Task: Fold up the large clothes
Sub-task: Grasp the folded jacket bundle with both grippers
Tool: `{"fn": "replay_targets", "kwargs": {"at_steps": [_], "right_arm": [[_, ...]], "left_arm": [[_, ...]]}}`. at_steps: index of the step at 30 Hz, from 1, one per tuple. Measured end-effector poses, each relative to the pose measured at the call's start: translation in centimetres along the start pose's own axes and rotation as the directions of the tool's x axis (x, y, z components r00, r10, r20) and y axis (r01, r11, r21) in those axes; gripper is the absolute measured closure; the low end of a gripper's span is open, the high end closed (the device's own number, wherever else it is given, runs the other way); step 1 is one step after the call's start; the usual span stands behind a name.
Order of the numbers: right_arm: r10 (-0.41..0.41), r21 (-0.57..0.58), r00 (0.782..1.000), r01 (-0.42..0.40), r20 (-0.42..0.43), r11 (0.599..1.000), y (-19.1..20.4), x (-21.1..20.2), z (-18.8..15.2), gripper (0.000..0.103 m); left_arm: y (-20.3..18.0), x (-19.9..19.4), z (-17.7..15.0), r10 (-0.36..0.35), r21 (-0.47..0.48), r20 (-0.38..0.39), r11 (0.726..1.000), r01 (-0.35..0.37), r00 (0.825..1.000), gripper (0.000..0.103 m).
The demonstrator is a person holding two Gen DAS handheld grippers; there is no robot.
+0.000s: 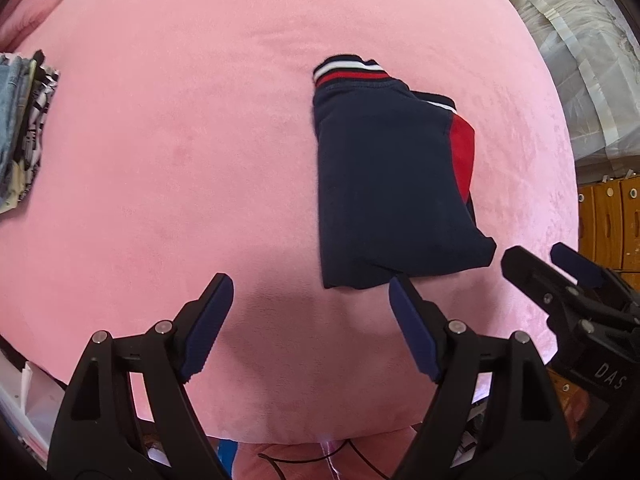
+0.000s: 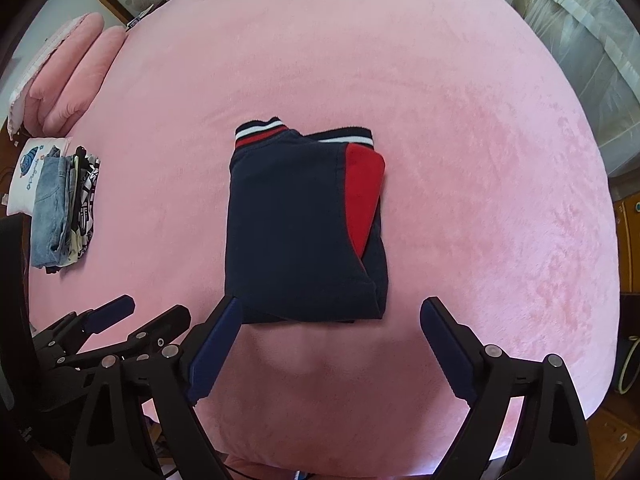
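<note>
Pink plush fabric covers the bed (image 2: 460, 128), and the folded navy garment (image 2: 296, 224) lies flat on it near the middle of the right wrist view, a compact rectangle with a red panel (image 2: 362, 196) along its right side and striped ribbed cuffs (image 2: 260, 134) at its far edge. Its near edge sits just beyond the tips of the right claw (image 2: 332, 344), whose jaws are spread wide and hold nothing; the left fingertip of that claw overlaps the garment's near left corner in the picture, though whether it touches the cloth I cannot tell.

From the left wrist view the left claw (image 1: 310, 320) is likewise released, jaws parted over bare pink fabric, with the garment (image 1: 384, 184) off to its right and the inner fingertip close by the garment's near edge. The right claw (image 1: 556, 276) shows at the right side of that view, beside the garment's near right corner.

Broad open bedding lies on the garment's left, right and far sides. A stack of folded clothes (image 2: 64, 208), denim on top, rests well apart at the bed's left edge, next to a white printed cushion (image 2: 28, 176) and pink pillows (image 2: 72, 84). The near edge of the bed curves away just below both claws. Sheer curtains (image 2: 580, 40) hang past the far right side, and wooden drawers (image 1: 612, 216) stand beyond the right edge.
</note>
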State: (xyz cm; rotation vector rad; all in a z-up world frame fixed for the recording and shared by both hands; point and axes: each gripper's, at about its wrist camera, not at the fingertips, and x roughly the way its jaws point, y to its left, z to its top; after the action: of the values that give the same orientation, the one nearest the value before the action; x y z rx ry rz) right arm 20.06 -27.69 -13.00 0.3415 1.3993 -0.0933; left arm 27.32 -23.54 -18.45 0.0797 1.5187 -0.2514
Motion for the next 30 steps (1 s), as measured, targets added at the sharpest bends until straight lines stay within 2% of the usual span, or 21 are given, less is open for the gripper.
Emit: {"fn": "replay_targets", "kwargs": {"at_steps": [3,6,9,10,13,15,19,24,28,30], "right_arm": [[0.078,0.05,0.996,-0.076,-0.032,0.996,-1.4,1.8,0.3,0.011],[0.188,0.143,0.978,-0.175,-0.085,0.974,-3.9,4.7,0.9,0.011],[0.294,0.254,0.951,-0.262,-0.094,0.931,-6.2,7.3,1.6,0.011],[0.318,0.279,0.942,-0.277,-0.111,0.919,-6.8,8.5,1.9,0.011],[0.333,0.303,0.929,-0.275,-0.16,0.913,-7.8,11.1,2.6,0.011],[0.371,0.317,0.913,-0.306,-0.169,0.898,-8.2,12.6,2.9,0.011],[0.452,0.38,0.873,-0.36,-0.186,0.852,-9.0,14.8,3.4,0.009],[0.476,0.391,0.857,-0.376,-0.199,0.84,-8.7,15.8,4.2,0.007],[0.495,0.343,0.845,-0.412,-0.204,0.844,-7.6,16.2,4.5,0.007],[0.522,0.347,0.83,-0.439,-0.196,0.829,-7.2,16.6,4.7,0.007]], "left_arm": [[0.2,1.4,0.5,-0.05,-0.011,-0.036,0.999,0.05,0.998,0.025],[0.7,3.8,1.6,-0.116,-0.039,-0.077,0.993,0.113,0.99,0.025],[1.0,6.4,3.2,-0.241,-0.068,-0.129,0.97,0.234,0.962,0.025],[1.2,7.5,3.9,-0.299,-0.093,-0.148,0.953,0.288,0.943,0.025],[1.5,9.6,5.2,-0.369,-0.152,-0.181,0.926,0.345,0.912,0.025],[1.6,10.7,5.9,-0.414,-0.175,-0.19,0.906,0.385,0.89,0.025],[1.7,12.2,6.7,-0.412,-0.199,-0.214,0.906,0.373,0.886,0.025],[1.8,13.0,7.4,-0.451,-0.216,-0.232,0.888,0.406,0.862,0.025],[1.8,13.2,7.3,-0.47,-0.226,-0.229,0.877,0.423,0.852,0.025],[1.9,13.3,7.2,-0.482,-0.237,-0.222,0.87,0.432,0.848,0.025]]}}
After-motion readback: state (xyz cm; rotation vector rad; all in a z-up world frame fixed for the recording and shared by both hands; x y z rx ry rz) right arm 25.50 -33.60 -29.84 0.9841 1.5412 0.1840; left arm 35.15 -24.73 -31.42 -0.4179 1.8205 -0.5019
